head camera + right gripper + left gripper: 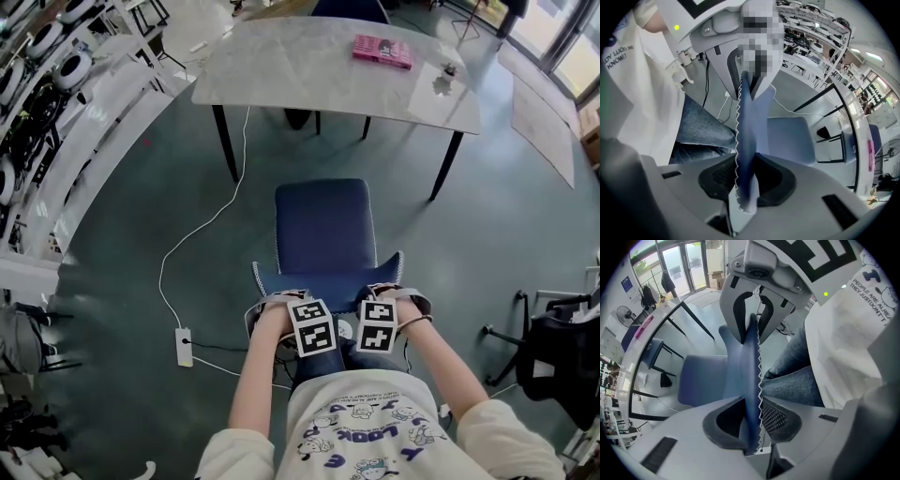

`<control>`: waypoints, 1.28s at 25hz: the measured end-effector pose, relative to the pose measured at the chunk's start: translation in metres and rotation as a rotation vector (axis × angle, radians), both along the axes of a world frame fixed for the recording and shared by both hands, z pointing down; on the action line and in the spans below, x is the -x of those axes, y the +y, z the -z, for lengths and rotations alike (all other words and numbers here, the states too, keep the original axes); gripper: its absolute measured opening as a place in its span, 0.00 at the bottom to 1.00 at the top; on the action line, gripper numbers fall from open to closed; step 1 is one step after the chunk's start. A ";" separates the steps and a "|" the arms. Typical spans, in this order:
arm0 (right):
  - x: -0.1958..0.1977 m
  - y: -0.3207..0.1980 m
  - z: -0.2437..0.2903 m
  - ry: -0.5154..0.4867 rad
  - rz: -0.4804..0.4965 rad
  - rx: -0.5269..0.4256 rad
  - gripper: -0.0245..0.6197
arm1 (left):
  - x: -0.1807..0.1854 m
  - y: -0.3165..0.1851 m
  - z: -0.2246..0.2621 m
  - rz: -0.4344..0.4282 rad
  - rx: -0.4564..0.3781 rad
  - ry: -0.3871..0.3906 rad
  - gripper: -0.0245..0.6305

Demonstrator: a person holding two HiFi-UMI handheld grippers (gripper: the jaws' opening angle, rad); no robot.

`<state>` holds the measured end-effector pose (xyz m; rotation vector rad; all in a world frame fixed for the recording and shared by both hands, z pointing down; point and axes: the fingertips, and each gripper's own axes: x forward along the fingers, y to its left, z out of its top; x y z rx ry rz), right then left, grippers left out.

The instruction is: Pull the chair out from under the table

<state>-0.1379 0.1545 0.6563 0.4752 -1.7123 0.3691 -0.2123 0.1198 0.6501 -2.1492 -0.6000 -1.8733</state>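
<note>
**Chair is out: pull looks done, both grippers on the backrest**

The blue upholstered chair [323, 220] stands on the grey-green floor between the grey stone-look table [309, 70] and the person. The whole seat is clear of the tabletop, with bare floor showing between the seat's front edge and the table's near edge. From the head view, no part of the chair sits under the table. The chair legs aren't visible from up here.

The left gripper [300, 311] and right gripper [380, 314] sit side by side on the top edge of the chair's blue backrest [325, 281], both pointing steeply down.
- **Left gripper view:** the jaws are clamped on the backrest edge, with the zigzag-stitched seam running between the pads [774, 418] and the padding touching both.
- **Right gripper view:** same picture. The pads [723, 176] are closed on the backrest edge, nothing else in there.

I can't tell how hard either one is squeezing.

My read on progress:
- **Done:** the chair is clear of the table.
- **Left:** let go of the backrest and lift both grippers off.
- **More pull:** probably not needed. The backrest is already just in front of the person's legs, so there's little room to go further without stepping back.

The white power strip [185, 346] and its cable lie on the floor off to the chair's left, apart from it.
</note>
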 end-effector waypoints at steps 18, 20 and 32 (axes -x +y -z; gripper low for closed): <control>-0.002 -0.005 0.023 -0.165 -0.116 -0.029 0.39 | 0.004 -0.004 0.016 0.195 0.096 0.083 0.28; -0.002 -0.009 0.037 -0.220 -0.150 -0.049 0.39 | 0.002 -0.004 0.028 0.233 0.138 0.114 0.25; -0.036 -0.094 0.137 -0.362 -0.437 -0.471 0.28 | -0.033 -0.067 0.124 0.425 0.046 0.394 0.07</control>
